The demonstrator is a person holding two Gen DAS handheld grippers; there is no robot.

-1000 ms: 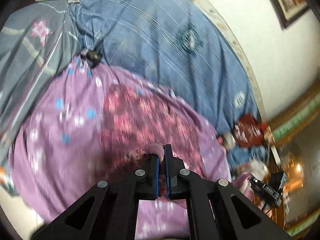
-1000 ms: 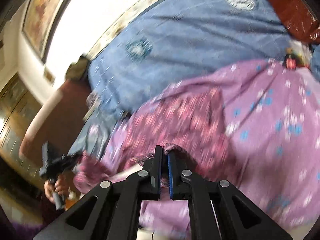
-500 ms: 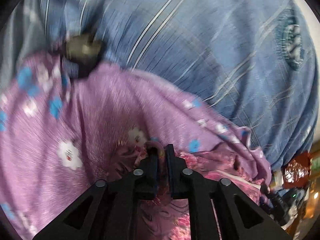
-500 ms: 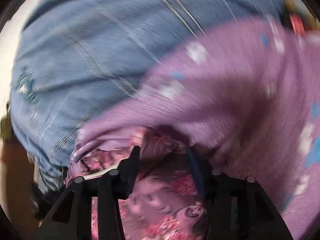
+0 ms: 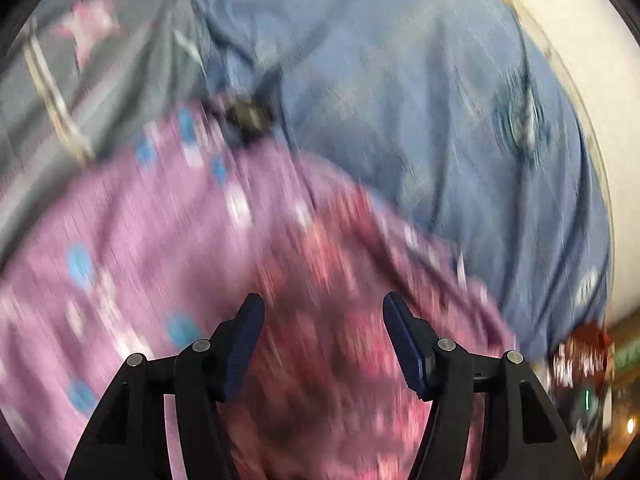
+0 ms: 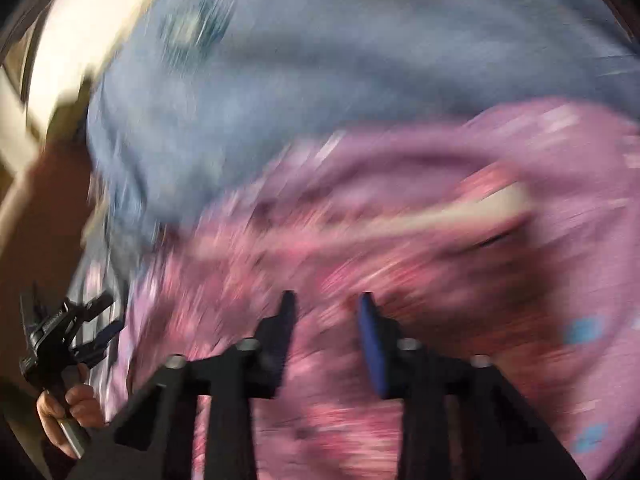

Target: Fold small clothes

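A pink-red patterned garment (image 5: 332,248) lies on a purple flowered sheet (image 5: 120,220); both views are blurred by motion. My left gripper (image 5: 323,308) hovers over it, jaws opening wide, with nothing pinched between the blue pads. My right gripper (image 6: 327,302) is over the same garment (image 6: 320,248), jaws closing but still apart, pads not pressing any cloth. A pale band (image 6: 460,208) runs across the garment's far side. In the right wrist view the left gripper (image 6: 108,318) shows at the lower left, held by a hand (image 6: 68,404).
A blue bedcover (image 5: 400,100) lies beyond the purple sheet (image 6: 540,152). A grey cloth with a pink star (image 5: 92,28) is at the far left. A small dark object (image 5: 248,116) sits at the sheet's far edge. A red packet (image 5: 584,348) lies at the right, by a pale wall (image 5: 580,40).
Both grippers were shut on the garment's edge a second ago and have let it go. The left jaws have spread wide; the right opened, then narrowed. Both views have shifted across the bed.
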